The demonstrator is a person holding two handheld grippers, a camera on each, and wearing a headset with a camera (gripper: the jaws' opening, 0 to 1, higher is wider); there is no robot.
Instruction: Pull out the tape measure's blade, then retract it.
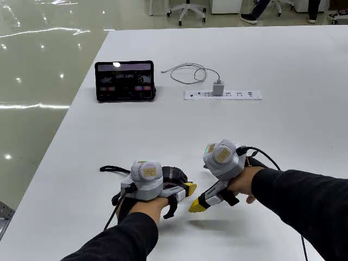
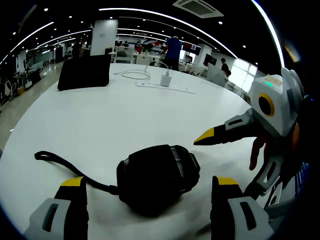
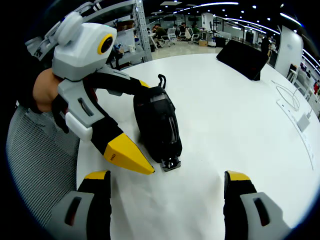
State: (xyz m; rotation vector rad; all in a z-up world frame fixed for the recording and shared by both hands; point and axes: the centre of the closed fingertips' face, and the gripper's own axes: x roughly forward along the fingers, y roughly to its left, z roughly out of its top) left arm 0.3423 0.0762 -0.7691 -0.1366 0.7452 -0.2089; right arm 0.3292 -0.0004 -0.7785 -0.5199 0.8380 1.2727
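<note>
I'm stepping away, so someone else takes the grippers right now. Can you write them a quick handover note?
Left gripper: open, jaws either side of the black tape measure, not clamped.
Right gripper: open, empty, facing the blade hook at the case mouth.
The case lies on the white table.
Done: nothing; blade fully in.
To do: grip case, pull blade out, retract it.
</note>
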